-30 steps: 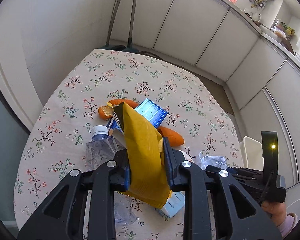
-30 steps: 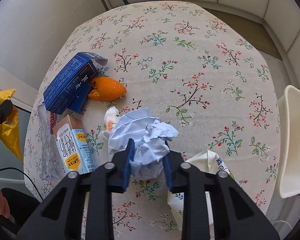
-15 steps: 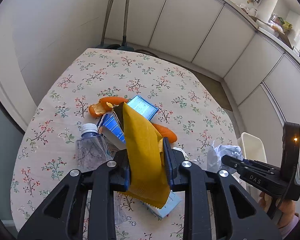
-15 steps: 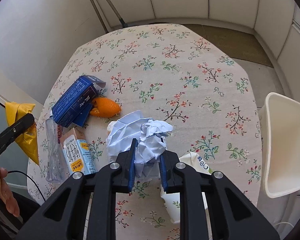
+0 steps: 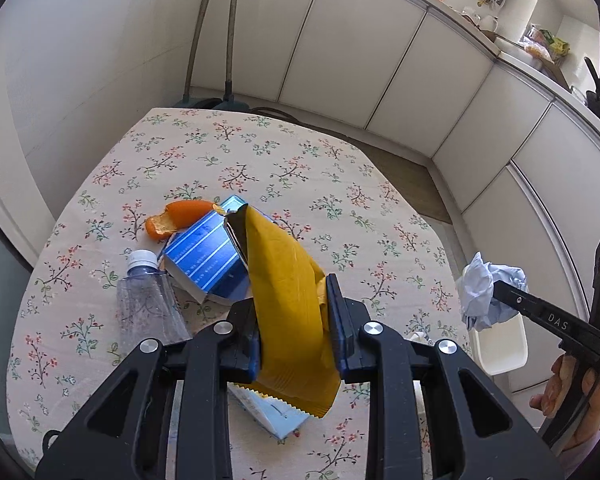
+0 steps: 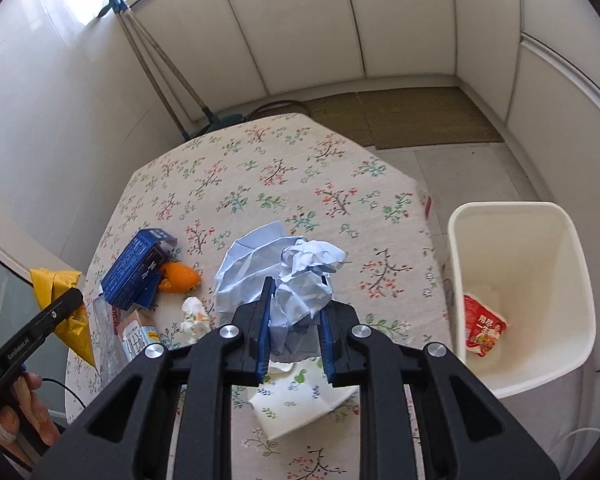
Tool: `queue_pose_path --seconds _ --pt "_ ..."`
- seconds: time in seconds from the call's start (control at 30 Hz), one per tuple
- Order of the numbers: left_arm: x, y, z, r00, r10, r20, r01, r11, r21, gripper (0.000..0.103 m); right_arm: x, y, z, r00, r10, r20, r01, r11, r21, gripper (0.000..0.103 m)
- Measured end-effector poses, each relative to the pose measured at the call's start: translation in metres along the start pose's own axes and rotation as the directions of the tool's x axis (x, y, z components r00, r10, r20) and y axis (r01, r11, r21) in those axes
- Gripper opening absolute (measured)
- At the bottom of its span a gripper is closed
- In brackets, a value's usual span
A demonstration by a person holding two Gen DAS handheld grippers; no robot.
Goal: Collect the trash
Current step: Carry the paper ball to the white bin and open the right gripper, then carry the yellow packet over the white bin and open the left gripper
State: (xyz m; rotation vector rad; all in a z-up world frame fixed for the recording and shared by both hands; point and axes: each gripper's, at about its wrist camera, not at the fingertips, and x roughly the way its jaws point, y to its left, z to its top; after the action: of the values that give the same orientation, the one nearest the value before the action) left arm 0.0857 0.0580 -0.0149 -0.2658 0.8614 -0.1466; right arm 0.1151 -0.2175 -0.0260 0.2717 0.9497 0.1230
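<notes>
My left gripper [image 5: 294, 328] is shut on a yellow wrapper [image 5: 288, 300], held above the flowered table [image 5: 228, 160]. My right gripper [image 6: 294, 320] is shut on a crumpled pale-blue paper ball [image 6: 288, 276], lifted clear of the table. That ball [image 5: 486, 292] also shows at the right in the left wrist view, over the white bin [image 5: 500, 346]. In the right wrist view the bin [image 6: 576, 280] stands on the floor beside the table, with a red packet [image 6: 484, 330] inside. The yellow wrapper [image 6: 60, 304] hangs at the left there.
On the table lie a blue box [image 5: 204, 260], orange peel [image 5: 176, 218], a clear bottle [image 5: 148, 304], a small drink carton [image 6: 138, 334] and a flowered paper cup [image 6: 304, 396]. Mop handles [image 6: 156, 68] lean on the wall behind. A hand [image 5: 572, 396] grips the right tool.
The right gripper has risen with the paper ball and swung right toward the bin, which now shows fully. The left gripper has pulled back a little with the wrapper.
</notes>
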Motion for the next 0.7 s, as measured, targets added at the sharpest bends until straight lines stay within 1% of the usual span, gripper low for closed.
queue_pose_path --seconds 0.13,0.3,0.4,0.47,0.57,0.6,0.63,0.67,0.7 --pt "0.008 -0.022 -0.009 1.0 -0.014 -0.013 0.014 0.999 0.034 0.026 -0.017 -0.028 0.003 0.997 -0.06 0.054 0.059 0.998 0.034 0.02" --pt "0.021 -0.049 -0.021 0.998 -0.041 -0.046 0.044 0.997 0.058 0.026 -0.036 -0.074 0.004 0.984 -0.145 0.102 0.135 0.985 0.105 0.02" --pt "0.03 -0.071 -0.026 0.996 -0.058 -0.07 0.064 0.994 0.087 0.026 -0.042 -0.104 0.002 0.971 -0.215 0.105 0.197 0.967 0.16 0.02" --pt "0.035 -0.086 -0.029 0.994 -0.073 -0.08 0.081 0.991 0.103 0.026 -0.043 -0.122 0.001 0.958 -0.271 0.097 0.248 0.949 0.196 0.022" --pt "0.044 -0.114 -0.032 0.99 -0.101 -0.097 0.113 0.985 0.128 0.026 -0.048 -0.145 0.0 0.941 -0.329 0.084 0.301 0.923 0.24 0.024" --pt "0.047 -0.123 -0.033 0.988 -0.111 -0.103 0.125 0.983 0.137 0.026 -0.052 -0.151 0.0 0.936 -0.343 0.083 0.313 0.916 0.25 0.03" --pt "0.051 -0.135 -0.033 0.987 -0.122 -0.109 0.138 0.979 0.152 0.026 -0.055 -0.157 -0.001 0.932 -0.353 0.085 0.32 0.91 0.264 0.04" --pt "0.053 -0.145 -0.035 0.985 -0.13 -0.112 0.147 0.975 0.165 0.026 -0.059 -0.161 -0.002 0.927 -0.363 0.091 0.327 0.904 0.275 0.046" --pt "0.056 -0.155 -0.035 0.984 -0.138 -0.115 0.158 0.971 0.18 0.026 -0.064 -0.167 -0.003 0.918 -0.383 0.099 0.343 0.895 0.286 0.055"
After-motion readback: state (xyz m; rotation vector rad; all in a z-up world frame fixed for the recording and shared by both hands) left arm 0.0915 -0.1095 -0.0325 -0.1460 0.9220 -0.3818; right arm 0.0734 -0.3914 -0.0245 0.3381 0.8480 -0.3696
